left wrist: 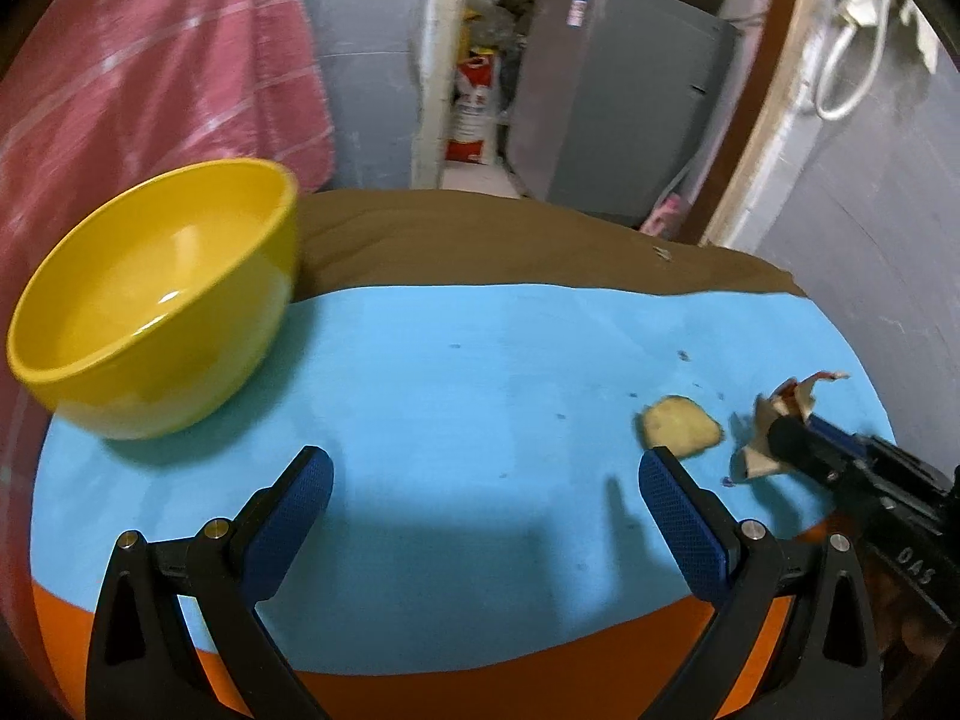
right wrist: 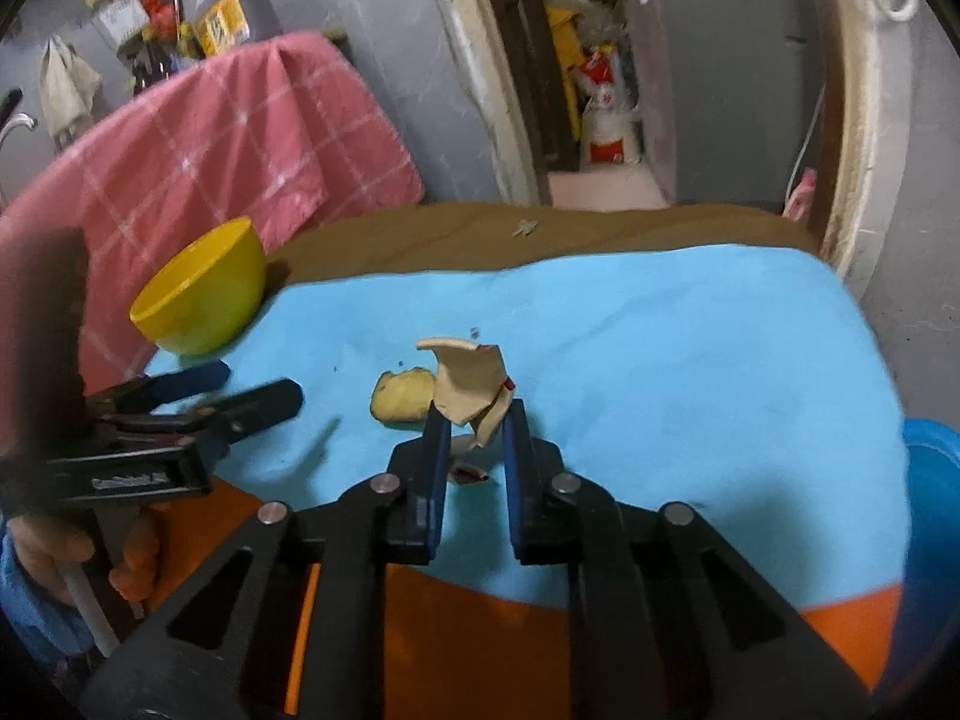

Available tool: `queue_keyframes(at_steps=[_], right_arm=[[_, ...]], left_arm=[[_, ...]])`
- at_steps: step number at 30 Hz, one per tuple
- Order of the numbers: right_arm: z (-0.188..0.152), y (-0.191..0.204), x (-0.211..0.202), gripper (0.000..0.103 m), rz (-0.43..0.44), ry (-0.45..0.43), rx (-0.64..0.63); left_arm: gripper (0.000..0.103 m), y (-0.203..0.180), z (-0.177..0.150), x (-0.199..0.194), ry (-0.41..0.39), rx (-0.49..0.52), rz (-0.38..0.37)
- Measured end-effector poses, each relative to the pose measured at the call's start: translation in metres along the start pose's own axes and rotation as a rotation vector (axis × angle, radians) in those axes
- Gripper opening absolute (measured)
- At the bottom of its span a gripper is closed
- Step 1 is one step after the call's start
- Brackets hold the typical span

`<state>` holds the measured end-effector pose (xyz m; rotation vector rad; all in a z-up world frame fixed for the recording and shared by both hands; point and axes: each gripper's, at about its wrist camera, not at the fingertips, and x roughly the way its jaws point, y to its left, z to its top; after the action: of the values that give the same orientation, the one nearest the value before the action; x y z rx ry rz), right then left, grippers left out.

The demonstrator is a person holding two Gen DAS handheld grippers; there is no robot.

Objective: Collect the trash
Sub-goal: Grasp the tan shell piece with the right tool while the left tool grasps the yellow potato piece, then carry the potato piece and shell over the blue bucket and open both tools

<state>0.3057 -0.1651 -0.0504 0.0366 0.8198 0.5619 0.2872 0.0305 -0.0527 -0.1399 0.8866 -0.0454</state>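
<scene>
Right gripper [right wrist: 477, 420] clamps a crumpled paper scrap [right wrist: 471, 381] above the blue mat [right wrist: 660, 348]. Left gripper [left wrist: 483, 480] hangs wide open, empty, near the yellow bowl [left wrist: 162, 300].

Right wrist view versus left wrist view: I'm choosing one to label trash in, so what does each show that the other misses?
Only the right wrist view shows bottles on a shelf and a hand holding the left claw. Only the left wrist view shows a white cord on the wall. Both show the yellow bowl, the potato piece and the paper scrap pinched in the right claw.
</scene>
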Motion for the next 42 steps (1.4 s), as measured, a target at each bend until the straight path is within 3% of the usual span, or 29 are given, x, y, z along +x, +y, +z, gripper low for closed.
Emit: queue_keyframes(at_steps=[5, 7, 13, 21, 30, 38, 42], right_arm=[[-0.008, -0.016, -0.022, 0.052, -0.024, -0.062, 0.053], [-0.01, -0.022, -0.025, 0.052, -0.029, -0.066, 0.065], [-0.011, -0.033, -0.031, 0.052, -0.023, -0.092, 0.107], [-0.015, -0.038, -0.034, 0.052, -0.013, -0.103, 0.13], [-0.019, -0.035, -0.041, 0.053, -0.041, -0.139, 0.101], [-0.033, -0.028, -0.059, 0.053, -0.097, -0.239, 0.07], [-0.042, -0.024, -0.081, 0.053, -0.137, -0.33, 0.057]], left_arm=[[0.1, -0.022, 0.006, 0.012, 0.026, 0.056, -0.063], [0.094, -0.033, 0.009, 0.017, 0.026, 0.081, -0.071], [0.069, -0.058, 0.013, 0.034, 0.043, 0.153, -0.081], [0.025, -0.065, 0.012, 0.039, 0.046, 0.184, -0.106], [0.024, -0.075, -0.014, 0.018, -0.006, 0.243, -0.129], [0.024, -0.082, -0.037, -0.014, -0.163, 0.247, -0.157], [0.024, -0.081, -0.039, -0.035, -0.264, 0.179, -0.205]])
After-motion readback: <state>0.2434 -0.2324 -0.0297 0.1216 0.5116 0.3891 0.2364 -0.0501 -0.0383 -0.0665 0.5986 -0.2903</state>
